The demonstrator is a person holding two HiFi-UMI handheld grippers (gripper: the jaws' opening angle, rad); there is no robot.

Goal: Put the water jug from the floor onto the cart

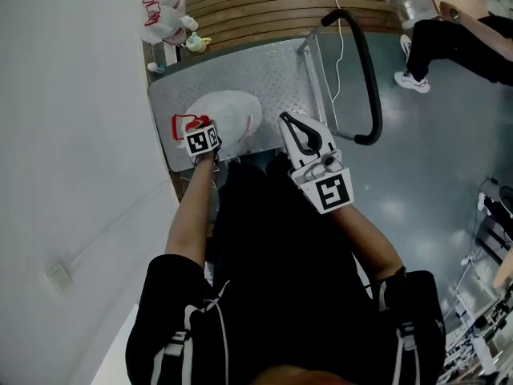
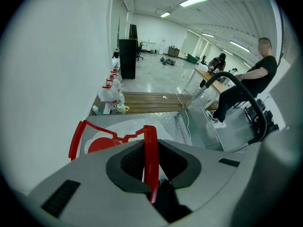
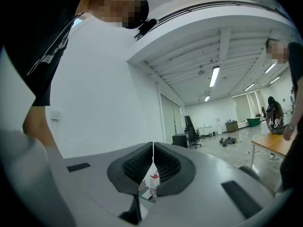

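Note:
The water jug [image 1: 231,114] is pale and translucent, with a red cap [image 2: 101,145] and a red carrying handle [image 1: 183,124]. It is over the near left part of the cart's metal deck [image 1: 272,74]; I cannot tell whether it rests on the deck. My left gripper [image 1: 201,137] points steeply down and is shut on the red handle [image 2: 150,160], which runs between its pads. My right gripper [image 1: 290,123] is to the right of the jug and apart from it. Its jaws [image 3: 152,161] are shut with nothing between them.
The cart's black push bar [image 1: 365,70] rises at the deck's right side. Behind the cart lies a wooden pallet [image 1: 280,6] with several more jugs [image 1: 164,14] at its left end. A white wall runs along the left. A person in black [image 1: 461,38] sits at the far right.

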